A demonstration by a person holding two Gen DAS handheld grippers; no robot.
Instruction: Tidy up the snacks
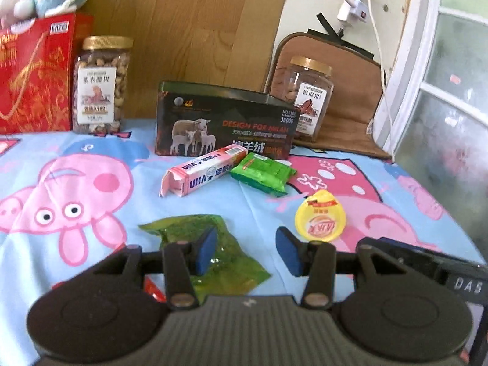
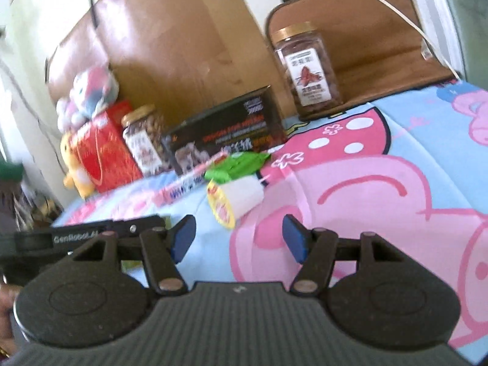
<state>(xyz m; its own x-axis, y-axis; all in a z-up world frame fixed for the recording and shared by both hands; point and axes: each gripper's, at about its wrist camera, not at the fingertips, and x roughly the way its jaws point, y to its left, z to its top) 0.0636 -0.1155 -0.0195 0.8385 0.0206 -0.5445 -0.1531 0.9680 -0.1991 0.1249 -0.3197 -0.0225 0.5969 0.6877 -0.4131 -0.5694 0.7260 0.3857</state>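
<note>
Several small snacks lie mid-frame on cartoon bedsheet. Yellow jelly cup on its side: light, slick, crushable foil lid; grip across body. Pink box stiff. Left gripper, right gripper: jaws apart, empty.

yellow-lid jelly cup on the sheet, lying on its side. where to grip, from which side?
Grip the white body of the jelly cup, not the yellow foil lid. It lies tipped over, lid facing the right gripper, and the lid rim is thin and wider than the body. Probably best to come from above, jaws closing across the body behind the lid. The right jaws are open and empty.
</note>
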